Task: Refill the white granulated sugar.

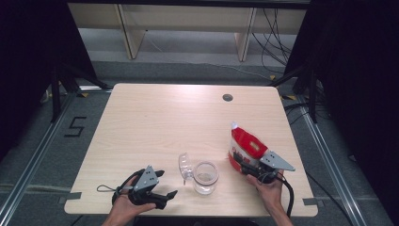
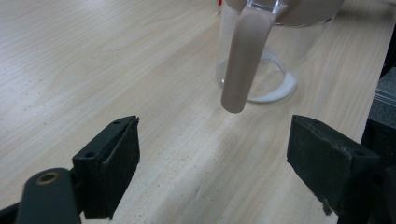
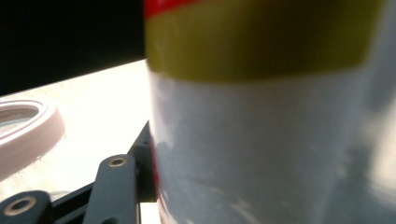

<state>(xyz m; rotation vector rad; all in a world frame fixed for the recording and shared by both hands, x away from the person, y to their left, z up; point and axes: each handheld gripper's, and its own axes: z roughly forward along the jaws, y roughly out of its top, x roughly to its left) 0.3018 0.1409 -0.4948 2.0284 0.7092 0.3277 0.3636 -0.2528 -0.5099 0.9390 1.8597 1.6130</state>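
Red-white bag upright, table's right

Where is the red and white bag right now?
In the high view the red and white bag stands at the table's front right, between the right gripper's jaws, just right of the clear jar.

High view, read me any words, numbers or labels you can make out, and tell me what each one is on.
"5": black mark on the grey floor left of the table.
Print on the red and white bag held in the right gripper: too small and blurred to read.
Clear jar and its lid: no text to be seen.
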